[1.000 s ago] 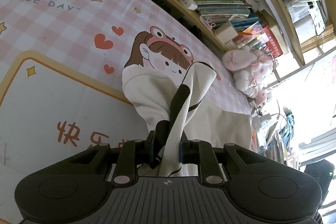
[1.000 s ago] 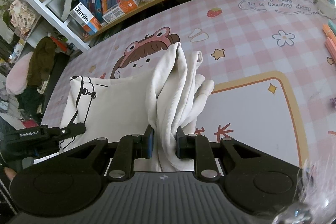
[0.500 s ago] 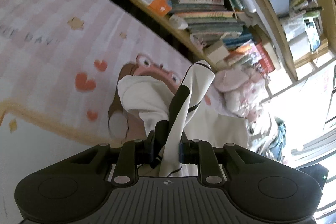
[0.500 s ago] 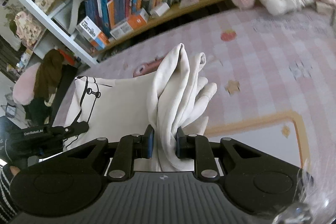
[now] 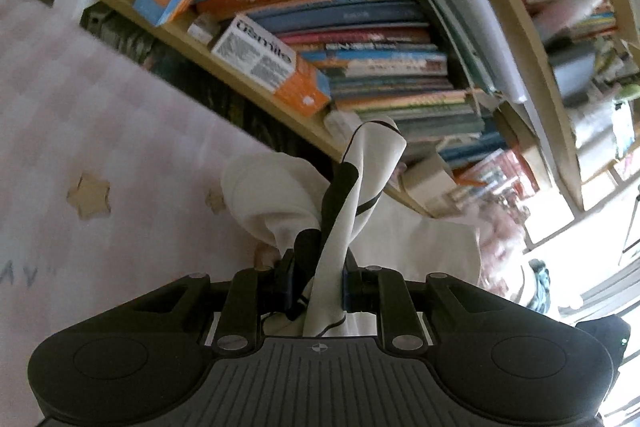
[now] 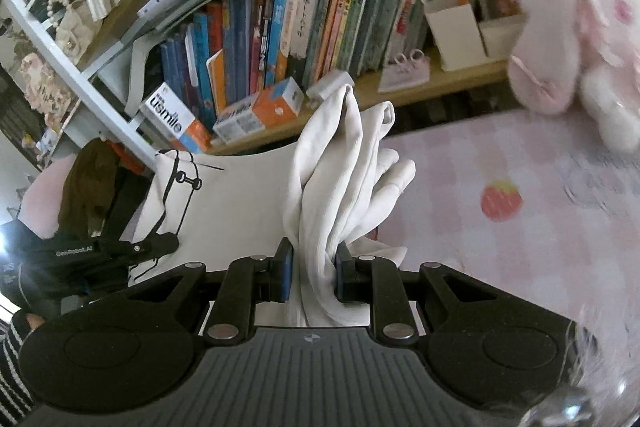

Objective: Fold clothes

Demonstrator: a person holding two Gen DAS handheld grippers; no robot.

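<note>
Fabric fills the left wrist view: the left gripper (image 5: 316,285) has its fingers clamped on a bunched edge of the cream garment (image 5: 360,183), lifted above the pink checked surface (image 5: 100,131) before the bookshelf (image 5: 360,39). Right wrist view: the right gripper (image 6: 314,277) pinches thick folds of the same garment (image 6: 340,187), which stretches leftward to the other gripper.

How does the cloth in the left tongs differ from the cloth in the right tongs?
The bunch in the left tongs is thin and carries black print, while the bunch in the right tongs is plain cream and thicker, with many folds. Both tongs are shut on the same cream garment, which hangs stretched between them above the pink checked tablecloth.
</note>
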